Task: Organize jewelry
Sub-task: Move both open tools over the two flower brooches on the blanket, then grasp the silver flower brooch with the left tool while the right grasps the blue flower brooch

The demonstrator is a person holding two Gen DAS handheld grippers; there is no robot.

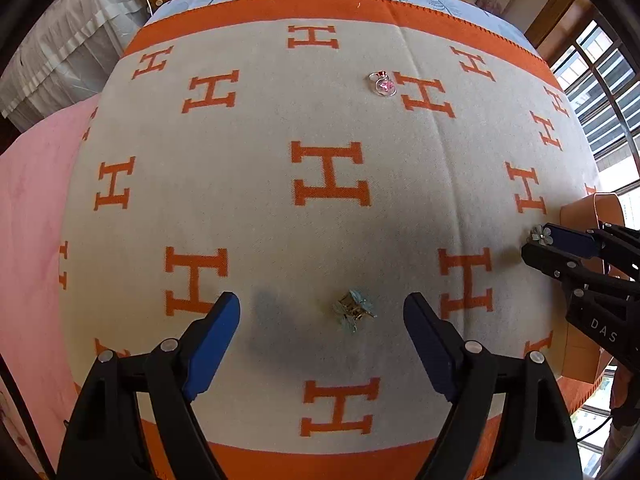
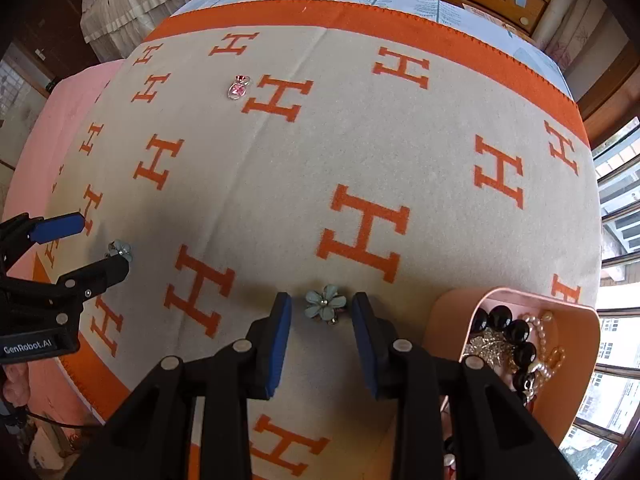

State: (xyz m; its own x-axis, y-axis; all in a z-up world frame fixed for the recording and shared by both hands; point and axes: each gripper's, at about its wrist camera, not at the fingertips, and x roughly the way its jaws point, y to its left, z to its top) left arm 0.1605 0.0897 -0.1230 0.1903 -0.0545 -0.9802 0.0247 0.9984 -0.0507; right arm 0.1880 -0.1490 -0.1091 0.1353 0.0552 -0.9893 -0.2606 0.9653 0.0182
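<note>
Two blue flower earrings lie on the blanket [image 1: 240, 208]: one [image 1: 354, 311] framed by spread left gripper [image 1: 322, 312] jaws, other [image 2: 326, 302] between right gripper [image 2: 322, 310] jaws, apart, not yet pinched. Judged light, small, fragile; best nipped across petals, gently. Tray [image 2: 452, 312] near right.

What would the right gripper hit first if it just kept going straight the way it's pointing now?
Most likely the blue flower piece: it sits between the open fingertips of the right gripper. Whether they already touch it is unclear. Beyond it lies only the H-patterned blanket.
</note>
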